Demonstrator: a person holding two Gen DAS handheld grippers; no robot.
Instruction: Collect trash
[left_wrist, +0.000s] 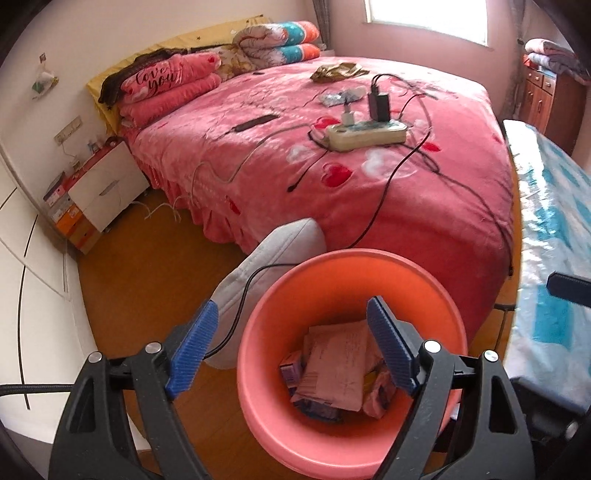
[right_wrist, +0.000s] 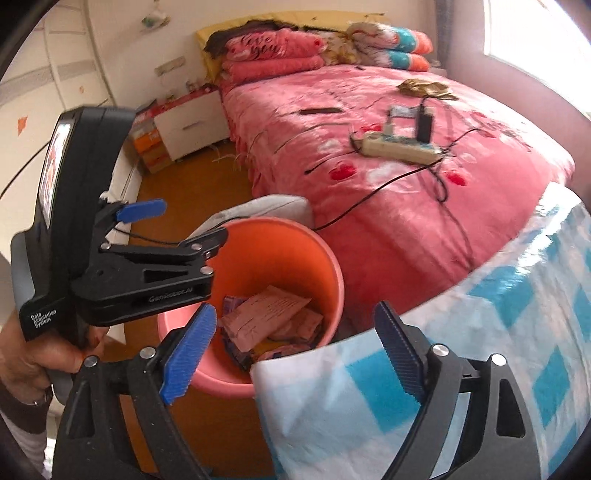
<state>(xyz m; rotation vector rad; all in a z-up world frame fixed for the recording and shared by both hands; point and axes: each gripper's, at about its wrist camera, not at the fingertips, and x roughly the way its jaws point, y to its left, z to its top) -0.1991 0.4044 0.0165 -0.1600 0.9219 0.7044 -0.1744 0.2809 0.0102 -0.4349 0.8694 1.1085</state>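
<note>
Two hand-held grippers are seen above an orange-pink plastic bin (left_wrist: 354, 280) that stands on the wooden floor (left_wrist: 155, 266) at the foot of a large bed (left_wrist: 369, 206), which is covered by a pink heart-printed blanket. At the right, a surface draped in a blue-and-white checked cloth (right_wrist: 480, 332) is found just beside the bin, and its corner overlaps the bin's rim in the right wrist view. A grey cushion (left_wrist: 273, 254) is wedged between bin and bed. On the blanket, a cream power strip (left_wrist: 365, 134) with a black charger plugged in is laid, with black cables trailing from it. Inside the bin, a pinkish paper mailer (left_wrist: 340, 365) is piled on small purple cartons (left_wrist: 291, 371) and other wrappers. The left gripper (left_wrist: 291, 343) is held over the bin's mouth, jaws spread wide with nothing pinched. The right gripper (right_wrist: 295, 350) is likewise spread and empty, positioned over the cloth's corner beside the bin. The left device is gripped by a hand (right_wrist: 40, 347) at the lower left of the right wrist view.
</note>
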